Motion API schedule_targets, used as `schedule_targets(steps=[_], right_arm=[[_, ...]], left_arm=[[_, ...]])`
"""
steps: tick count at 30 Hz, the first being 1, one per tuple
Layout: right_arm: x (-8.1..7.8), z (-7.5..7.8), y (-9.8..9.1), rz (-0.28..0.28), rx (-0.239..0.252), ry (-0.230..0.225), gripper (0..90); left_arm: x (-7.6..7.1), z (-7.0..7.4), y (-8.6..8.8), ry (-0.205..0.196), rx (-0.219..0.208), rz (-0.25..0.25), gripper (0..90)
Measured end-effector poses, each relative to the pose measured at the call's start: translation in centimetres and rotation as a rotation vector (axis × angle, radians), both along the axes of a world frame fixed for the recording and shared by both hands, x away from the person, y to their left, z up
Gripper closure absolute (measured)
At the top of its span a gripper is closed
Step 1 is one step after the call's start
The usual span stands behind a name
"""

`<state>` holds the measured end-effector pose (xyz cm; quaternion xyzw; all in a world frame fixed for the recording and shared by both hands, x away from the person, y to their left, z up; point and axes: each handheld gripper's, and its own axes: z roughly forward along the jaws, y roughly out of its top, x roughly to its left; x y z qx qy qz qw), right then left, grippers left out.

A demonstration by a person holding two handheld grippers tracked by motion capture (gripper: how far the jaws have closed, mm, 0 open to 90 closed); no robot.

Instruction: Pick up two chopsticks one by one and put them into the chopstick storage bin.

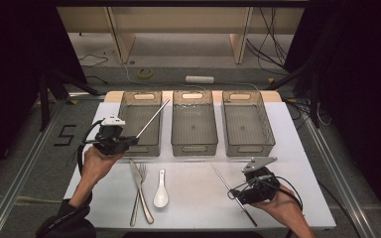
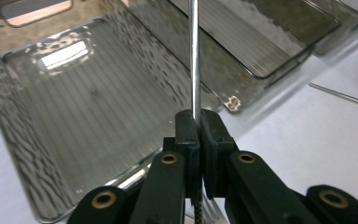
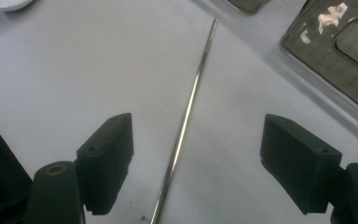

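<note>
My left gripper [image 1: 129, 141] [image 2: 199, 122] is shut on a thin metal chopstick [image 1: 153, 118] [image 2: 194, 56], which slants up and to the right over the left grey bin [image 1: 140, 148] [image 2: 74, 121]. A second metal chopstick [image 1: 228, 187] [image 3: 186, 116] lies flat on the white table. My right gripper [image 1: 234, 192] [image 3: 196, 161] hovers open over it, one jaw on either side and neither touching it. In the high view the right gripper sits at the near right of the table.
Three grey bins stand in a row at the back: left, middle [image 1: 194, 148] and right [image 1: 248, 148]. A fork [image 1: 140, 191], a knife [image 1: 143, 198] and a white ceramic spoon [image 1: 160, 196] lie near the front left. The white table [image 1: 198, 208] ends close behind the bins.
</note>
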<state>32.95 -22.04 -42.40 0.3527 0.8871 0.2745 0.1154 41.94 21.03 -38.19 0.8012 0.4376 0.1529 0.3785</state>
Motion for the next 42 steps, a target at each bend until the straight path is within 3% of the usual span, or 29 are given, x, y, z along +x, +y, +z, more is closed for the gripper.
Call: schedule_targets(steps=[6, 24, 39, 41, 42], right_arm=[[0.0, 0.0, 0.0, 0.000, 0.004, 0.000, 26.6], [-0.4, -0.4, 0.1, 0.022, 0.004, 0.012, 25.7], [-0.5, -0.4, 0.3, 0.029, -0.004, 0.012, 26.0], [-0.5, -0.4, 0.3, 0.029, -0.004, 0.012, 26.0], [-0.5, -0.4, 0.3, 0.027, -0.003, 0.012, 26.0]], left_arm=[[1.5, 0.0, 1.2, 0.014, -0.003, 0.050, 86.3], [6.1, -1.8, 3.1, 0.082, -0.008, 0.192, 86.2], [8.3, -2.8, 3.5, 0.117, -0.021, 0.299, 85.6], [8.5, -2.9, 3.6, 0.131, -0.029, 0.315, 84.5], [8.6, -3.0, 3.6, 0.143, -0.038, 0.316, 78.7]])
